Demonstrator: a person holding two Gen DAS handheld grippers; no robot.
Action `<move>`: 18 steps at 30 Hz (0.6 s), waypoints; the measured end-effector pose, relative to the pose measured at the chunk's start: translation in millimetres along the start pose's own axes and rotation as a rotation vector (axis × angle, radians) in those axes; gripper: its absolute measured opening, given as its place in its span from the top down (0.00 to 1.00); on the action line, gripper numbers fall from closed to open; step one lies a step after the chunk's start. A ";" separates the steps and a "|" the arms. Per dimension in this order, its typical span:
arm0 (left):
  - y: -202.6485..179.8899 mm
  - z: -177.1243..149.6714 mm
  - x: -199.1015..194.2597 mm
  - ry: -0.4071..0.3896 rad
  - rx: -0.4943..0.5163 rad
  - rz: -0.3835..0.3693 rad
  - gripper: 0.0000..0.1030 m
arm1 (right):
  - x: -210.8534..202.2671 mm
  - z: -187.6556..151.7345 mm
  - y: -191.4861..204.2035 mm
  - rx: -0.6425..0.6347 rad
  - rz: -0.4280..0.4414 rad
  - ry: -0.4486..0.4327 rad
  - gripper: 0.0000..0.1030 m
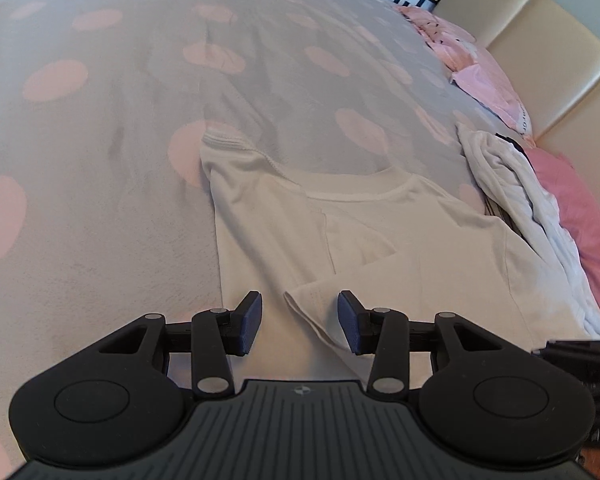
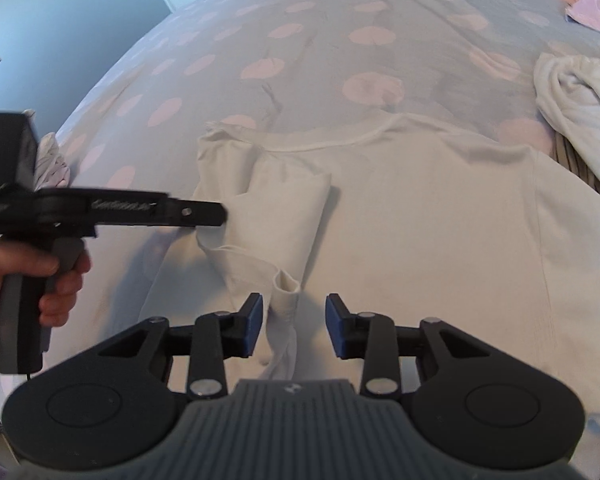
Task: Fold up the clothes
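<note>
Ahead of both tools, a bed (image 1: pixel 100 200) under a grey cover with pink dots, filling most of each view. On it, just beyond the fingertips, a white T-shirt (image 1: pixel 420 248) spread flat, neckline away from the tools, one sleeve (image 2: pixel 276 216) already turned in over the body. Off to the right of the shirt, a crumpled pile of white laundry (image 1: pixel 512 184), with pink pillows (image 1: pixel 488 76) further beyond.

Left hand-held gripper (image 1: pixel 298 322): jaws apart, nothing clamped, the sleeve's cuff edge lying between the pads but unpressed. Right hand-held gripper (image 2: pixel 294 326): jaws apart as well, a raised tip of the sleeve cuff standing between the pads, seemingly untouched by either.

Probably the sleeve-fold step, with the sleeve laid down and let go. Next move likely a fresh grip: on the opposite sleeve or side seam, pinched near the edge, then carried across evenly without dragging the folded sleeve loose.
</note>
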State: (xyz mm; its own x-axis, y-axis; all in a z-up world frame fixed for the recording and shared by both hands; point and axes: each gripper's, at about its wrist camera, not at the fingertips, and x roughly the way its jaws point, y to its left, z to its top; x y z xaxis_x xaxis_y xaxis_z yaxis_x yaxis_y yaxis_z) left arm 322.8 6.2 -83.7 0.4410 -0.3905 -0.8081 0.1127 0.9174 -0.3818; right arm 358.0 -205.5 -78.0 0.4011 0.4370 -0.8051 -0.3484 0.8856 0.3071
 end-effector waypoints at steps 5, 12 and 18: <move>-0.3 6.6 0.6 -0.019 -0.004 -0.004 0.88 | -4.1 -0.9 18.4 -0.109 0.060 -0.032 0.95; 0.5 13.5 -0.9 -0.046 -0.002 -0.008 0.98 | -1.0 -19.7 57.8 -0.334 0.151 0.041 0.95; -12.8 13.8 3.5 -0.056 0.070 0.037 0.98 | 23.3 -36.7 70.8 -0.388 0.088 0.096 0.95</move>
State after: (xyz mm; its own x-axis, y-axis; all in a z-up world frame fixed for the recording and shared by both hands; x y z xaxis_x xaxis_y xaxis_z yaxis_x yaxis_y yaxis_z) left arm 335.2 -5.9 -75.4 0.4947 -0.3531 -0.7941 0.1564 0.9350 -0.3184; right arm 311.7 -138.4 -93.6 0.2810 0.4750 -0.8339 -0.6788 0.7126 0.1771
